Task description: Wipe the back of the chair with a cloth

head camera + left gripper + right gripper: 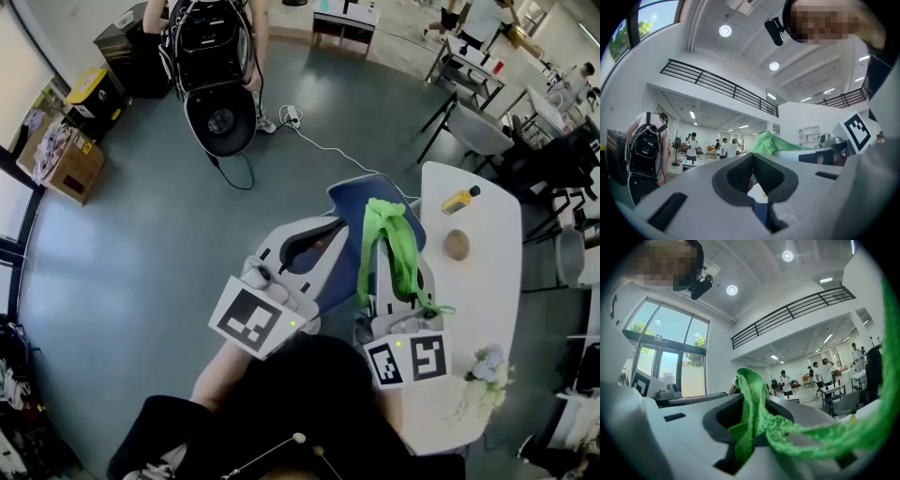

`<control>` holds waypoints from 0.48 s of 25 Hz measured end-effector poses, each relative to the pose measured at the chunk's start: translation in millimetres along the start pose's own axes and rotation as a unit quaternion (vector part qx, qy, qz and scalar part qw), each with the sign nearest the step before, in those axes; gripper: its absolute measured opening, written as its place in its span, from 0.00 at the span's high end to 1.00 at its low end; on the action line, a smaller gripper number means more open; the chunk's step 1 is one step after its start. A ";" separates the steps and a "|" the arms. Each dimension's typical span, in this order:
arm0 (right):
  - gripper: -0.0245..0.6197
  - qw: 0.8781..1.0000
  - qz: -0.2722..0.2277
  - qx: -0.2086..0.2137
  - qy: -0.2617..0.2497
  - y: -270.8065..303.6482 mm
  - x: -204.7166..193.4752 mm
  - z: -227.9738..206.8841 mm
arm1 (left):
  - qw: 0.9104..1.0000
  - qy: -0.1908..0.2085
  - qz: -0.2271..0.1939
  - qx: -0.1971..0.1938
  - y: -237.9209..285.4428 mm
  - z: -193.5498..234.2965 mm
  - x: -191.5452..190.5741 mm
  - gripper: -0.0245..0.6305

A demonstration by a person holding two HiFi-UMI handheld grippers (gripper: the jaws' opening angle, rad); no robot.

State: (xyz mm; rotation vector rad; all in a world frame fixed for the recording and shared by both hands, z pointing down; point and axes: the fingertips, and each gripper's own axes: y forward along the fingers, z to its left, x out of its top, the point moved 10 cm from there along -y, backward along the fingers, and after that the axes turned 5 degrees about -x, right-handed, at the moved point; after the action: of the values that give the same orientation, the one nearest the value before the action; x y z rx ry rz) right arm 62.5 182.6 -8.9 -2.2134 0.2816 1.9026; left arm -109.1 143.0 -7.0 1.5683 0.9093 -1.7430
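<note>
Pinching a green cloth (398,253) (750,399), the right tongs (392,239) (750,423) point away from the person, in front of a blue chair (361,197). The cloth drapes over their tips and trails back along their right side. The left tongs (323,234) (752,161) are pressed together with nothing between them, just beside the right tongs and overlapping the chair's left part. A white table (478,281) to the right of the chair carries a yellow bottle (459,200) and a brown round object (457,245).

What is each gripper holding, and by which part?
The right gripper is shut on the green cloth, pinching a bunched fold; the rest drapes over the gripper. The left gripper is shut, holding nothing.
</note>
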 end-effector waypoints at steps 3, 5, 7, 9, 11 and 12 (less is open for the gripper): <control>0.90 1.000 -0.006 -0.004 -0.001 -0.4 3.7 -0.4 | 1.000 0.001 -0.001 -0.002 0.5 0.9 2.5 0.96; 0.90 1.000 -0.007 -0.006 -0.004 -1.2 5.6 -0.4 | 1.000 0.001 -0.002 -0.003 0.3 0.8 4.2 0.96; 0.90 1.000 -0.008 -0.006 -0.007 -3.6 5.8 -1.3 | 1.000 0.001 -0.003 -0.003 0.3 -1.1 4.5 0.96; 0.90 1.000 -0.007 -0.007 -0.010 -6.4 5.2 -2.7 | 1.000 0.000 -0.006 -0.004 0.8 -4.0 4.3 0.96; 0.90 1.000 -0.005 -0.008 -0.013 -8.3 5.0 -3.1 | 1.000 0.000 -0.007 -0.006 0.9 -6.4 4.3 0.96; 0.90 1.000 -0.003 -0.008 -0.015 -8.9 5.1 -2.9 | 1.000 -0.001 -0.007 -0.007 0.7 -7.2 4.3 0.96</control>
State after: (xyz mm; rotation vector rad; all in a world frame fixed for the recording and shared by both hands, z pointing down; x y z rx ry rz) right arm 68.5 190.3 -13.2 -2.1920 0.2550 1.9398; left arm -104.8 148.4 -11.8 1.5552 0.9325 -1.7440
